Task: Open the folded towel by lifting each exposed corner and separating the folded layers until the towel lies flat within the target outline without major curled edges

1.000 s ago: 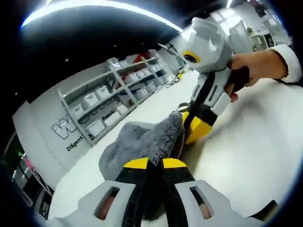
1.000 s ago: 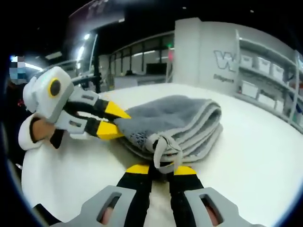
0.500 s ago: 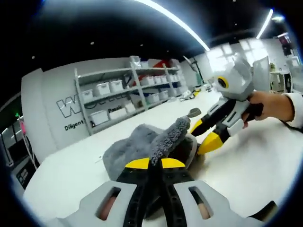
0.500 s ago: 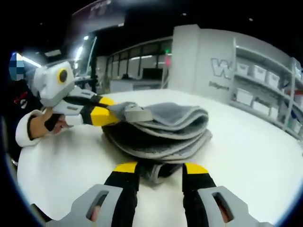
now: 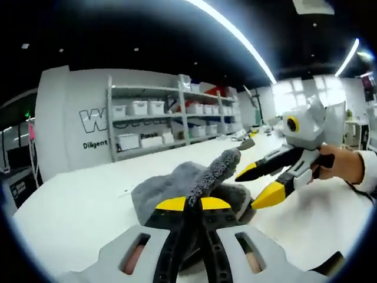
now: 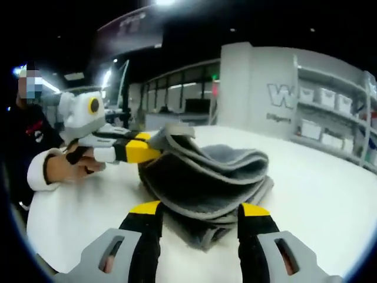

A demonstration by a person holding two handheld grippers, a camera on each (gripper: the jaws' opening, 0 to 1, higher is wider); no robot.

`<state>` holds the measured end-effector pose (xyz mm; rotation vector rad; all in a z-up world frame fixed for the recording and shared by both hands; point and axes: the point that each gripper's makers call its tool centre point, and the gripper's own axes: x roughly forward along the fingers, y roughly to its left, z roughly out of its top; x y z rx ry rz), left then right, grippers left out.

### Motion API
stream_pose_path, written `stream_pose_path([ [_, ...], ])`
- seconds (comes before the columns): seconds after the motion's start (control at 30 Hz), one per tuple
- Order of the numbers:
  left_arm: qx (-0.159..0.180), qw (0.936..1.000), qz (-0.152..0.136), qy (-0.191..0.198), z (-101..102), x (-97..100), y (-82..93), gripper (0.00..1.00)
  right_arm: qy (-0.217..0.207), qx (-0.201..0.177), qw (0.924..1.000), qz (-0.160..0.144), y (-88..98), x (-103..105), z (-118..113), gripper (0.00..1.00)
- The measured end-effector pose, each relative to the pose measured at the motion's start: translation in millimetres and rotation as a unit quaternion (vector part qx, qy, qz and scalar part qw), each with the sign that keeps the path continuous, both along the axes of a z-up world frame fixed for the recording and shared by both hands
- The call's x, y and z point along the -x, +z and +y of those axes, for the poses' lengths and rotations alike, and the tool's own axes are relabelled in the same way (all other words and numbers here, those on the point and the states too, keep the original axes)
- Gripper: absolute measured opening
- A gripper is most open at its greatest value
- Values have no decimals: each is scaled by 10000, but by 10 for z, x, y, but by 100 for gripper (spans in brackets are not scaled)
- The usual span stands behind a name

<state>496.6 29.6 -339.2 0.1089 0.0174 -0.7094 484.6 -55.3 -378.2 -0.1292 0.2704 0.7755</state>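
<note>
A grey folded towel (image 5: pixel 177 183) lies on the white table (image 5: pixel 76 206). My left gripper (image 5: pixel 193 204) is shut on a corner of it, and the pinched layer stands up above the yellow tips. In the right gripper view that left gripper (image 6: pixel 147 147) holds the top layer (image 6: pixel 194 147) lifted off the stack. My right gripper (image 6: pixel 200 209) stands open, with its yellow tips on either side of the towel's near lower edge (image 6: pixel 203 227). In the left gripper view the right gripper (image 5: pixel 259 186) comes in from the right, jaws apart, held by a hand (image 5: pixel 347 168).
Shelves with white bins (image 5: pixel 171 121) line the far wall. White table surface (image 6: pixel 330 188) stretches to the right of the towel. The person's sleeve and hand (image 6: pixel 56 168) sit at the left in the right gripper view.
The left gripper has raised the towel's top layer higher. The right gripper has opened wider and let go of the loop it held a second ago.
</note>
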Motion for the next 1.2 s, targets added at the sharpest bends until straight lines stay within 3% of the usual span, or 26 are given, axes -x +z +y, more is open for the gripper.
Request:
stream_pose_path([
  [0.23,252,9995,36,167,67,-4,60,5,-92,-126,9998,89,-4,-11,-34,49],
  [0.43,172,9995,-21,262,72,14,82,5,-98,-269,9995,157,11,17,-22,50],
  [0.63,184,9992,-40,343,122,-41,102,6,-249,-676,9967,371,21,-20,-31,48],
  [0.7,146,9990,-145,386,135,-46,122,6,-355,-634,9966,387,5,-43,-47,46],
  [1.0,134,9992,-124,346,151,-97,120,6,-408,-338,9975,461,-112,-71,-11,45],
  [1.2,44,9993,-155,330,153,-117,111,6,-335,-655,9962,456,-16,-58,-6,35],
])
